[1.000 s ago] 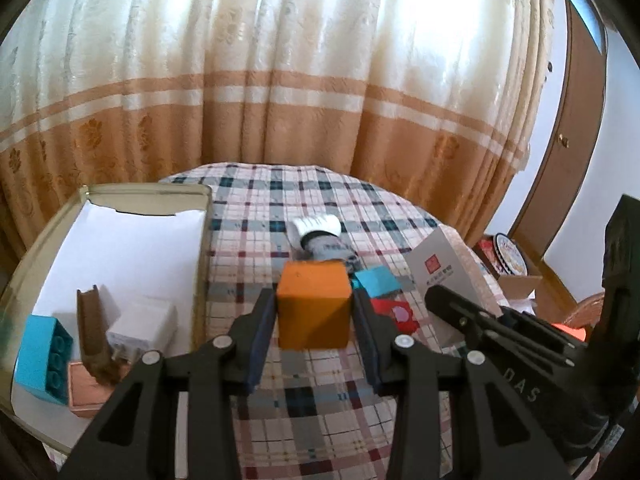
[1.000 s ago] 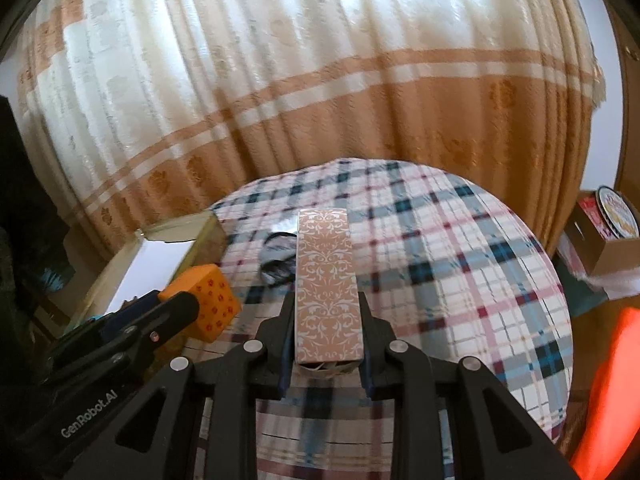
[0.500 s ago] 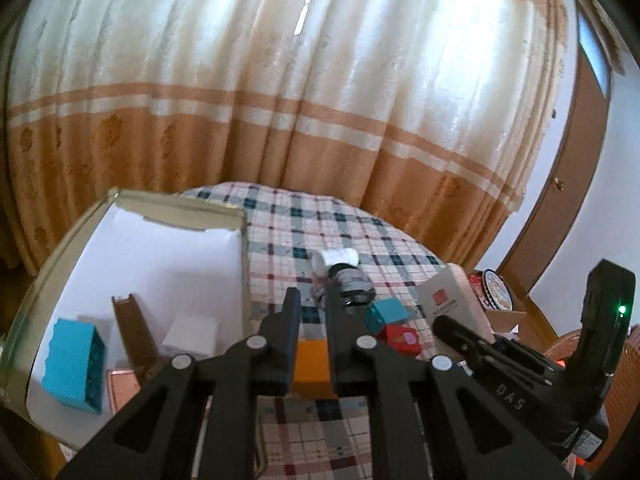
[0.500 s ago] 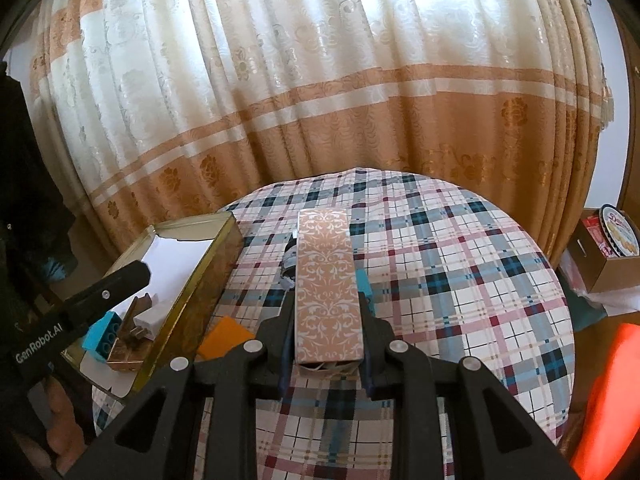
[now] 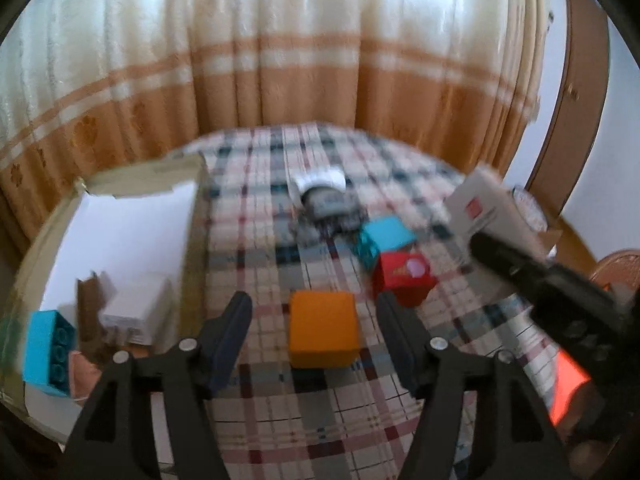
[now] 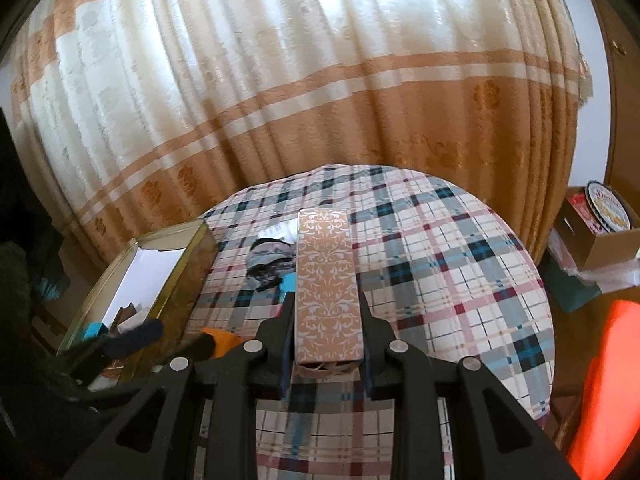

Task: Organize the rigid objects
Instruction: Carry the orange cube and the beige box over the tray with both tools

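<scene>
Orange cardboard cube [image 5: 323, 328] on plaid-clothed surface [image 5: 280, 264] between spread left tongs [image 5: 314, 320], gaps either side, red cube [image 5: 404, 278] crowding its right, open gold-rimmed box [image 5: 120, 236] walling its left

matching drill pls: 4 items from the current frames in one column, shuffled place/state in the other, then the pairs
Items:
1. orange cube
2. patterned box
3. blue brick
4. red cube

Places/states:
A. inside the open tray
B. clamped in the right gripper
C. on the cloth between the open fingers of the left gripper, untouched
D. on the cloth beside the teal cube

Pairs: 1-C, 2-B, 3-A, 4-D
</scene>
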